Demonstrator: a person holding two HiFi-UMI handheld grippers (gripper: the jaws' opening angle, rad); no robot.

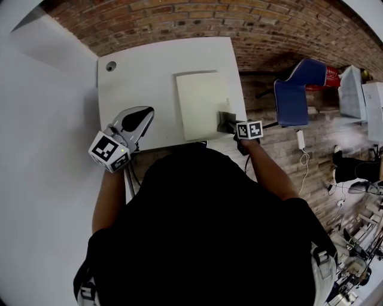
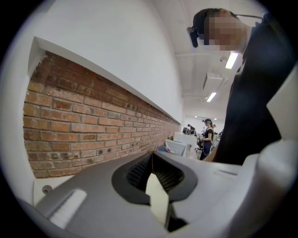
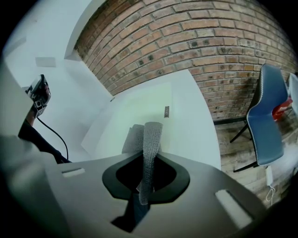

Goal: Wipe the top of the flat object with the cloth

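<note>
Head view: a person in a dark top stands at a white table (image 1: 137, 77) set against a brick wall (image 1: 179, 18), a two-jaw gripper in each hand. The right gripper (image 1: 232, 125) is clamped on a grey cloth (image 1: 226, 121), which sits at the near right edge of the flat object (image 1: 200, 101), a pale board lying flat on the table's right half. Right gripper view: the cloth stands up in a folded strip between the closed jaws, its free end over the pale board. The left gripper (image 1: 142, 112) is held over the table's near left corner, well apart from the board; its own view shows the jaws together with nothing between them. A blue chair (image 1: 296, 92) stands just beside the table on the right.
</note>
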